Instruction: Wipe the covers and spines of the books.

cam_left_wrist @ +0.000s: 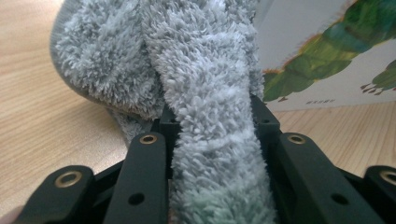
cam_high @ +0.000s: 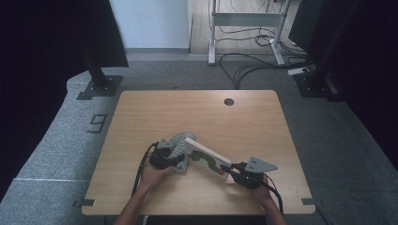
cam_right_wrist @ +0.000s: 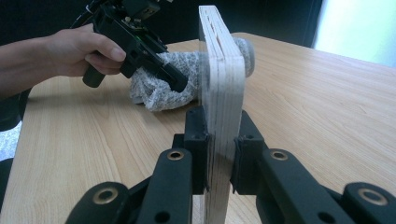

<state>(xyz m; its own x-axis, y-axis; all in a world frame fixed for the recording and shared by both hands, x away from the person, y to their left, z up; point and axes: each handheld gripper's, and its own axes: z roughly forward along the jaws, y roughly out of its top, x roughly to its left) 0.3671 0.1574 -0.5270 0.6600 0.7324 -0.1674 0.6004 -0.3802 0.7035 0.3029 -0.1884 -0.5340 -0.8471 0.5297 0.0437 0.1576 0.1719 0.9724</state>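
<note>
Your right gripper (cam_right_wrist: pixel 219 154) is clamped on the bottom edge of the board book (cam_right_wrist: pixel 219 84), jaws tight against both covers, with the book standing on edge and reaching away from you over the bench (cam_right_wrist: pixel 317 107). That is a short bite near one end of a long, stiff thing: if you swing or lift it fast, I expect the far end to lever against the pads, and the book may twist or slide out.

Your left gripper (cam_left_wrist: pixel 215 140) is closed on a fold of the grey fluffy cloth (cam_left_wrist: pixel 205 70), which is bunched on the bench just beside the book's caterpillar cover (cam_left_wrist: pixel 336 51). Plush compresses, so that grip may be on pile alone and could slip when you pull.

In the high view the cloth (cam_high: pixel 180 145) lies against the far end of the book (cam_high: pixel 206 157), between your two hands, towards the near side of the bench. Whether the cloth wraps around that end or only leans on it I cannot tell. If it is caught there, pulling the left gripper (cam_high: pixel 165 158) away from the right gripper (cam_high: pixel 239 172) would drag the book sideways and strain the right hold.
</note>
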